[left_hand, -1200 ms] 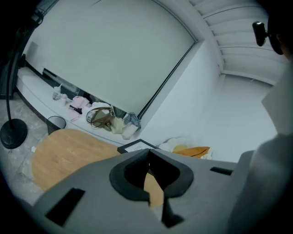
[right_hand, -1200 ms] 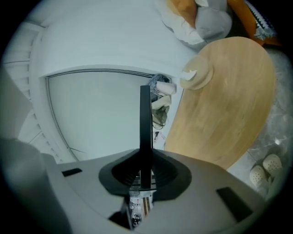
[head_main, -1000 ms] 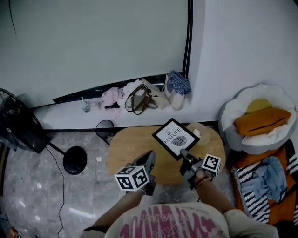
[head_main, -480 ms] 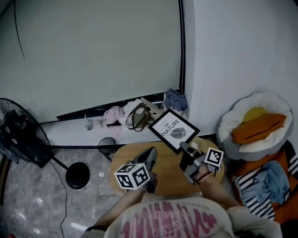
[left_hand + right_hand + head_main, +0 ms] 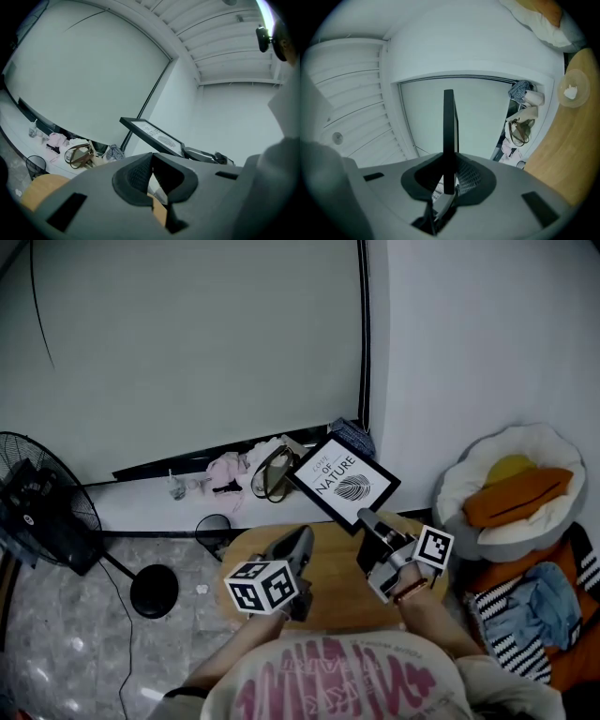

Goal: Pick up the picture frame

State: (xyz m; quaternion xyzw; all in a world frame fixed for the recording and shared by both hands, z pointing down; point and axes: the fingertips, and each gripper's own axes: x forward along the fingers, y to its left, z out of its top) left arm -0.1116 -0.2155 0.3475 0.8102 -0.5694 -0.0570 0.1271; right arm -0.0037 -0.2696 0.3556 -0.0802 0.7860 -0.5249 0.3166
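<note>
Frame-holding falls to my right claw [image 5: 367, 521]: its two jaws are part-way closed and pressed on the lower corner of the picture frame [image 5: 343, 480]. In the right gripper view the picture frame [image 5: 449, 126] shows edge-on as a thin black bar rising straight up from between the pads of my right claw [image 5: 449, 174], one pad on each face.

From the head view the frame is in the air, clear of the oval wooden table [image 5: 333, 563], above its far edge. It is tilted, with its printed face up. The print reads "NATURE" over a leaf drawing on white, inside a black border.

My left claw [image 5: 302, 538] is over the table's near-left part, well apart from the frame. In the left gripper view the tips of my left claw [image 5: 151, 157] meet and nothing is between them. The frame [image 5: 152, 133] shows beyond them, up and to the right, and a strip of the table [image 5: 40, 187] lies low at the left.

A small clear dish [image 5: 571, 91] sits by the table's edge in the right gripper view. A brown-strapped handbag [image 5: 272, 472] lies among clothes on the ledge along the wall behind the table. A standing fan [image 5: 37, 512] is on the floor at the far left. A round white cushion [image 5: 525, 442] carrying an orange pillow lies at the right.
</note>
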